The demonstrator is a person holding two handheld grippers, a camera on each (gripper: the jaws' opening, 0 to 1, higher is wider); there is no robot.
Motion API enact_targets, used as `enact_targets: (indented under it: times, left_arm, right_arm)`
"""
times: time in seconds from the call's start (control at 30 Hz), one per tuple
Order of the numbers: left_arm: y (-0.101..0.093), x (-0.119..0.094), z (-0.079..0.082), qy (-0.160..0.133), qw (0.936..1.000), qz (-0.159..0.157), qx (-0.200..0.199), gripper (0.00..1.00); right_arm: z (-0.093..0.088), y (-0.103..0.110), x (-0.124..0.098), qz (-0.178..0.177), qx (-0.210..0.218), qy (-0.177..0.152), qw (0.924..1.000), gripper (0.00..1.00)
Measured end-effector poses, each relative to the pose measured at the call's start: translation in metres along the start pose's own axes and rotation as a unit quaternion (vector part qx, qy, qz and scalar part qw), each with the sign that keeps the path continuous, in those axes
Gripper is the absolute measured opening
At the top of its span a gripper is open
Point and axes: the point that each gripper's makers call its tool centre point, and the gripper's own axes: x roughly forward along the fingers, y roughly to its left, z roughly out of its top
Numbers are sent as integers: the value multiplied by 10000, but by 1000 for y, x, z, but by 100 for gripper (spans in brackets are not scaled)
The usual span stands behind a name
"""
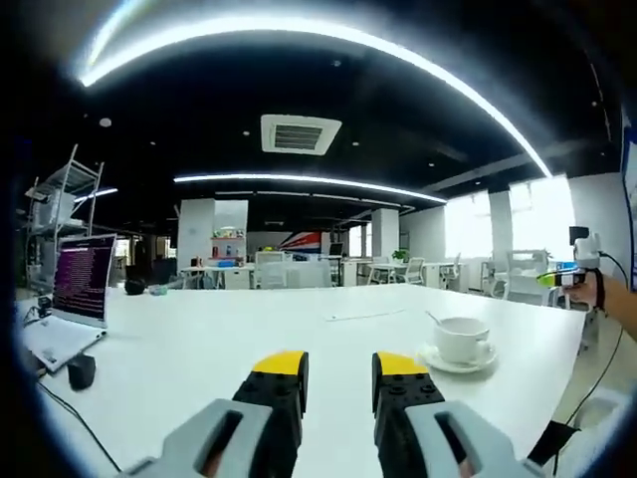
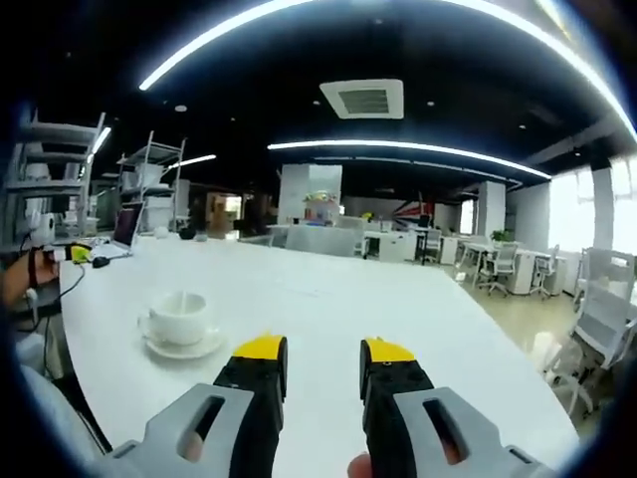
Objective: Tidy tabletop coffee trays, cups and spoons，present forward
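Both grippers hover empty over the white desk (image 1: 249, 339), poised before reaching.

Left gripper (image 1: 338, 370) and right gripper (image 2: 323, 356) hold their jaws apart; the cup (image 1: 463, 339) sits on its saucer (image 1: 456, 361), spoon (image 1: 434, 319) inside, near the desk's edge.

The white table (image 1: 249, 339) bears a cup (image 1: 463, 339) on its saucer (image 1: 456, 361) and a laptop (image 1: 75, 299)

The laptop (image 1: 78, 299) screen shows lines of text too small to read.

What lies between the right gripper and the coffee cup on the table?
Nothing: in the right gripper view, only bare white table separates the right gripper from the cup on its saucer.
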Motion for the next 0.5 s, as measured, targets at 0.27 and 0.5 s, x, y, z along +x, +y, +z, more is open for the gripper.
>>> enact_targets:
  times: [0.27, 0.5]
  left_arm:
    - [-26, 14, -2, 95, 9996, -248, -17, 29]
    - [-44, 26, -6, 356, 9981, -495, -69, 27]
  right_arm:
    - [5, 22, 10, 219, -258, 19, 9994, 29]
    - [2, 40, 25, 600, -101, 271, 9978, 30]
